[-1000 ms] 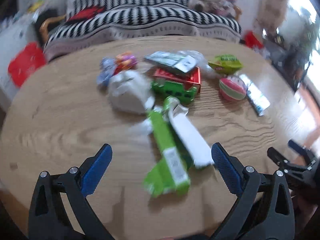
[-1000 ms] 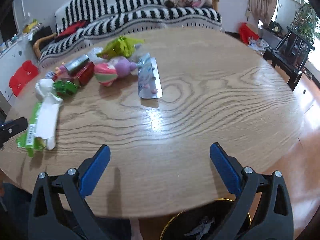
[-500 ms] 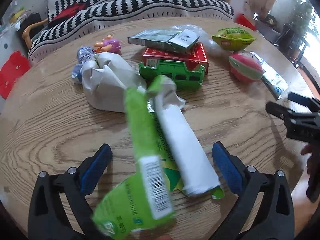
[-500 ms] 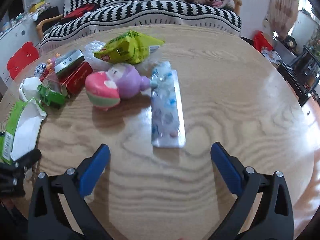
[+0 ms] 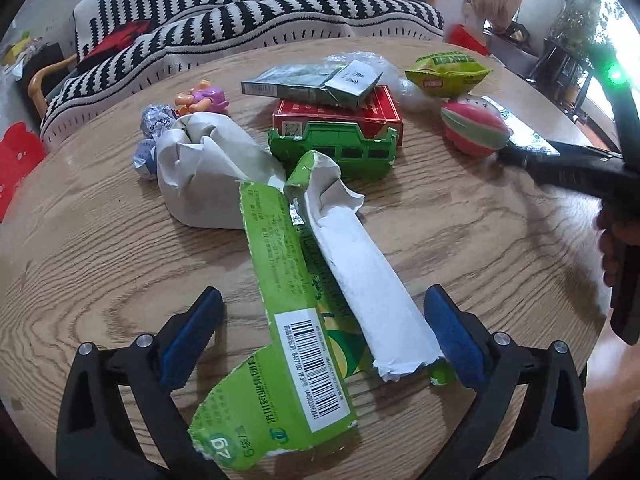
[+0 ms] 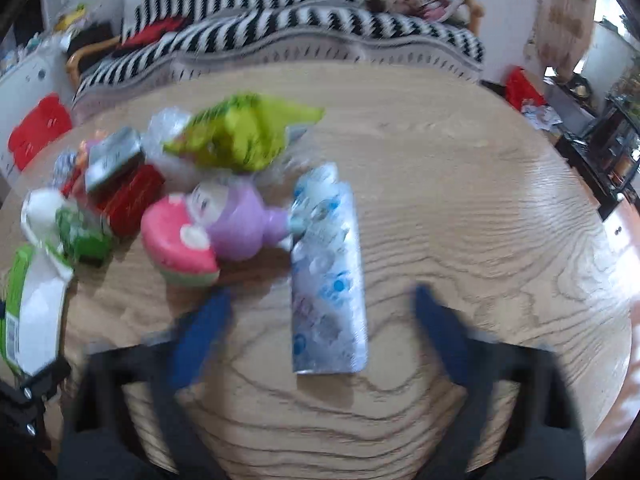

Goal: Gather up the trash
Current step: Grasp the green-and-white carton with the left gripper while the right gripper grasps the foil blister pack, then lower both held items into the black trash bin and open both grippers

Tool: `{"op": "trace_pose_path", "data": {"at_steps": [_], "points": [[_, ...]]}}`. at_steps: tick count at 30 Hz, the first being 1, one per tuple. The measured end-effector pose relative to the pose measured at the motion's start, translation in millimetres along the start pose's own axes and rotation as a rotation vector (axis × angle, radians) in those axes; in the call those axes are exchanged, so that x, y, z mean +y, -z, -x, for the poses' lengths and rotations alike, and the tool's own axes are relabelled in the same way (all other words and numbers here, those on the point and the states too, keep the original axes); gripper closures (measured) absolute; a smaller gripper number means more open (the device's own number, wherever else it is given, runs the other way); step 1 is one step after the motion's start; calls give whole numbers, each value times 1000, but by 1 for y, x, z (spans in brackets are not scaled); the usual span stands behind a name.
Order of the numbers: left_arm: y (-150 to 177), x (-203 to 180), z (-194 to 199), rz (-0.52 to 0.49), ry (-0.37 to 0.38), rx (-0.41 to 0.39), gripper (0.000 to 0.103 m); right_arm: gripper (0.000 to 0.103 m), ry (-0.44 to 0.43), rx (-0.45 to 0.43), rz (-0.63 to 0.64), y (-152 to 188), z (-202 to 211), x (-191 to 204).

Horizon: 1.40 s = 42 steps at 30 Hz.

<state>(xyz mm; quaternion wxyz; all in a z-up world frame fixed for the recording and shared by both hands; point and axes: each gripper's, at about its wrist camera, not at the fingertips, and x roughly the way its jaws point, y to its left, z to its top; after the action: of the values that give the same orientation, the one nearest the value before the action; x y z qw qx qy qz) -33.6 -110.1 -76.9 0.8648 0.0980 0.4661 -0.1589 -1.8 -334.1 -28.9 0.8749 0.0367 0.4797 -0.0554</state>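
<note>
A torn green carton [image 5: 288, 280] with a white rolled flap lies on the round wooden table [image 5: 100, 260]. My left gripper [image 5: 322, 336] straddles its near end. The jaws are closing, and the right pad is almost against the white roll. A silver blister pack [image 6: 328, 280] lies lengthwise between the blurred blue pads of my right gripper [image 6: 322, 334]. Those jaws are also closing and still stand clear of the pack. The right gripper [image 5: 568, 168] also shows at the right edge of the left wrist view, with fingers of a hand behind it.
Behind the carton lie crumpled white paper [image 5: 200, 176], a green tray piece [image 5: 332, 152], a red box [image 5: 340, 114], a grey pack [image 5: 312, 84], a yellow-green snack bag [image 5: 444, 74], a pink-green toy [image 5: 476, 128] and foil wrappers [image 5: 156, 124]. A striped sofa [image 5: 240, 28] stands beyond the table.
The left gripper sank closer over the green carton. The right gripper swept left across the table to the blister pack, and its pads now stand narrower and blurred.
</note>
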Motion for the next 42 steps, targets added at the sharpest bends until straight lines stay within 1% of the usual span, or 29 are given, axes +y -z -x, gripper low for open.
{"op": "trace_pose_path", "data": {"at_steps": [1, 2, 3, 4, 5, 6, 12, 16, 20, 23, 26, 29, 31, 33, 34, 35, 36, 37, 38, 40, 42], "points": [[1, 0, 3, 0, -3, -17, 17, 77, -13, 6, -16, 0, 2, -3], [-2, 0, 5, -8, -3, -28, 41, 77, -20, 8, -22, 1, 3, -5], [-5, 0, 7, -16, -6, -31, 49, 77, -15, 10, -19, 2, 4, -6], [-5, 4, 8, 5, 13, -23, 51, 77, 0, 8, -11, 3, 7, -7], [-5, 8, 10, 28, 25, -23, 55, 77, -1, 2, -15, 4, 10, -8], [-5, 10, 11, 43, 36, -20, 58, 77, -4, -1, -24, 6, 13, -10], [-5, 9, 21, 32, 59, -35, 60, 77, 3, -17, -56, 14, 30, -19], [-9, 7, 32, 37, 73, -66, 60, 77, 14, -36, -69, 23, 44, -24], [-8, 4, 37, 57, 123, -63, 60, 77, 12, -44, -99, 33, 57, -33], [-4, 0, 38, 42, 113, -60, 60, 77, 16, -45, -116, 40, 66, -40], [0, -3, 43, 40, 120, -62, 60, 77, 16, -57, -121, 47, 79, -46], [-2, -8, 53, 27, 127, -84, 60, 77, 13, -92, -137, 55, 105, -57], [-3, -12, 65, 20, 148, -114, 60, 77, 12, -123, -146, 66, 129, -66], [-2, -21, 82, 12, 186, -144, 60, 77, 10, -153, -159, 84, 160, -76], [-2, -26, 88, 18, 201, -150, 60, 77, 16, -163, -160, 95, 174, -81], [-1, -35, 94, 30, 234, -146, 60, 77, 25, -168, -158, 103, 183, -85], [-1, -48, 100, 23, 281, -141, 60, 77, 41, -175, -159, 117, 196, -92], [1, -60, 104, 9, 297, -143, 60, 77, 49, -178, -167, 126, 204, -97], [4, -78, 109, -17, 307, -150, 60, 77, 53, -179, -190, 140, 212, -105], [14, -115, 112, -66, 343, -140, 60, 77, 37, -168, -248, 165, 220, -121], [30, -156, 107, -122, 391, -94, 60, 77, 10, -138, -310, 196, 220, -137]]}}
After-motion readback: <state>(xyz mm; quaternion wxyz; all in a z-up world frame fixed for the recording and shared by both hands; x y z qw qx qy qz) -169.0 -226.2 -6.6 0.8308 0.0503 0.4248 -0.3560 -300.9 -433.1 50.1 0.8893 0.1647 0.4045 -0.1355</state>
